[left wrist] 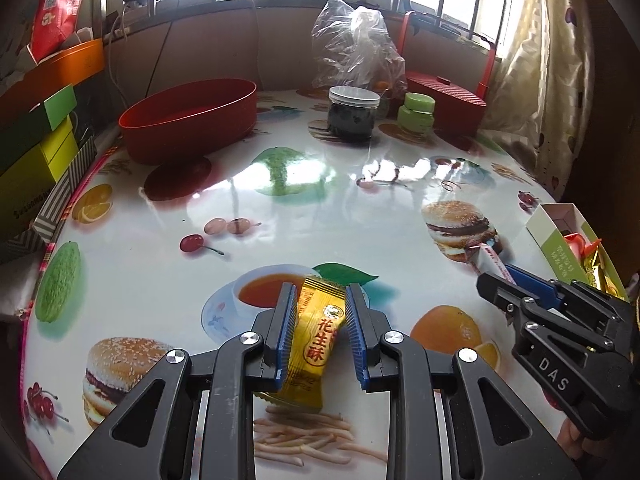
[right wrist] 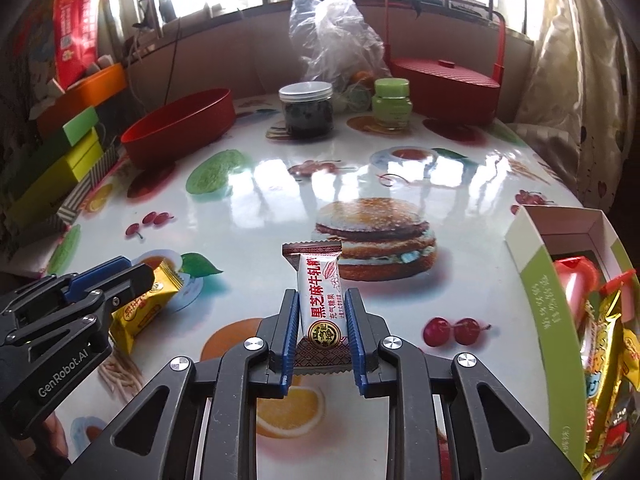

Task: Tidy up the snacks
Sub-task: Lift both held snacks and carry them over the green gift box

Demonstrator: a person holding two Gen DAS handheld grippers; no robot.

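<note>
My left gripper (left wrist: 320, 292) is shut on a yellow snack packet (left wrist: 316, 328) with red characters, held just above the table; the same packet (right wrist: 144, 304) shows in the right wrist view between the left gripper (right wrist: 150, 276). My right gripper (right wrist: 322, 296) is shut on a white candy packet (right wrist: 320, 296) with red and black print and brown crimped ends. That white packet (left wrist: 490, 258) sticks out of the right gripper (left wrist: 494, 280) at the right of the left wrist view. An open green-and-white box (right wrist: 548, 320) at the table's right edge holds several wrapped snacks (right wrist: 604, 360).
A red oval tub (left wrist: 188, 120) stands at the back left. A dark jar with a white lid (left wrist: 354, 114), a green jar (left wrist: 416, 114), a clear plastic bag (left wrist: 356, 48) and a red lidded basket (left wrist: 444, 100) line the back. Stacked boxes (left wrist: 36, 152) crowd the left edge.
</note>
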